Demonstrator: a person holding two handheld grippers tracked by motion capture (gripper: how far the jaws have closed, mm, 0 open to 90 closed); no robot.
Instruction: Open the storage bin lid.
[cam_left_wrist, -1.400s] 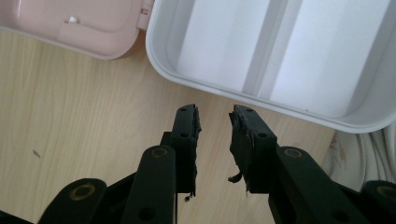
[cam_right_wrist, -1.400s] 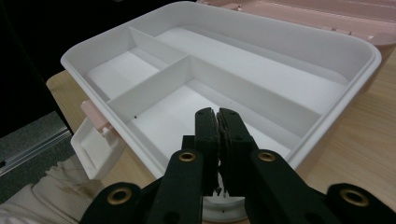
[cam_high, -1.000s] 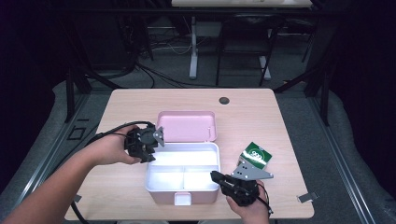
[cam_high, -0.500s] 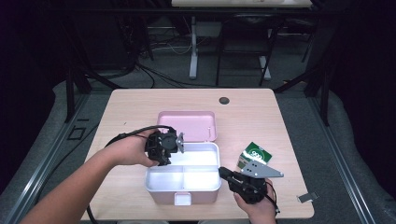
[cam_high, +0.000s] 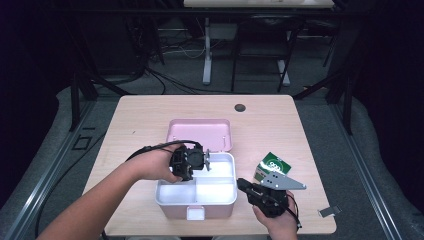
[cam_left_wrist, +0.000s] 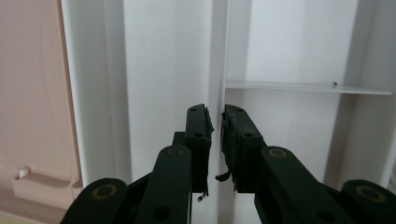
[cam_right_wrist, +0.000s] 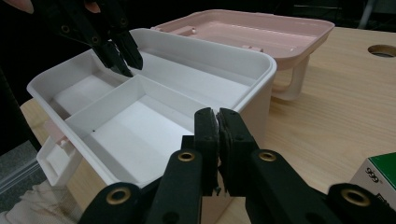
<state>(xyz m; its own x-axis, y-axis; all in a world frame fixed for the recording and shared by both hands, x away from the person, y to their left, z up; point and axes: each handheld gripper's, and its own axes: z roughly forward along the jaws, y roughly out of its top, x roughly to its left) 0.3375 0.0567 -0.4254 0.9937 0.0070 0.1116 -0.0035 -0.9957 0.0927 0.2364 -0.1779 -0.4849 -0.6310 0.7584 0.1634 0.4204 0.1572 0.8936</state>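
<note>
The left tongs (cam_high: 206, 161) hang clenched and empty over a divider inside the open white box (cam_high: 165, 200), while the right tongs (cam_high: 241, 184), also clenched on nothing, sit just beside its outer wall, a green carton (cam_high: 270, 164) nearby on the worktop (cam_high: 150, 115).

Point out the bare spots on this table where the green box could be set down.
Bare wood lies beyond the pink lid toward the table's hole, and along the table's left side. It's crowded around the white box, both grippers and the green box.
</note>
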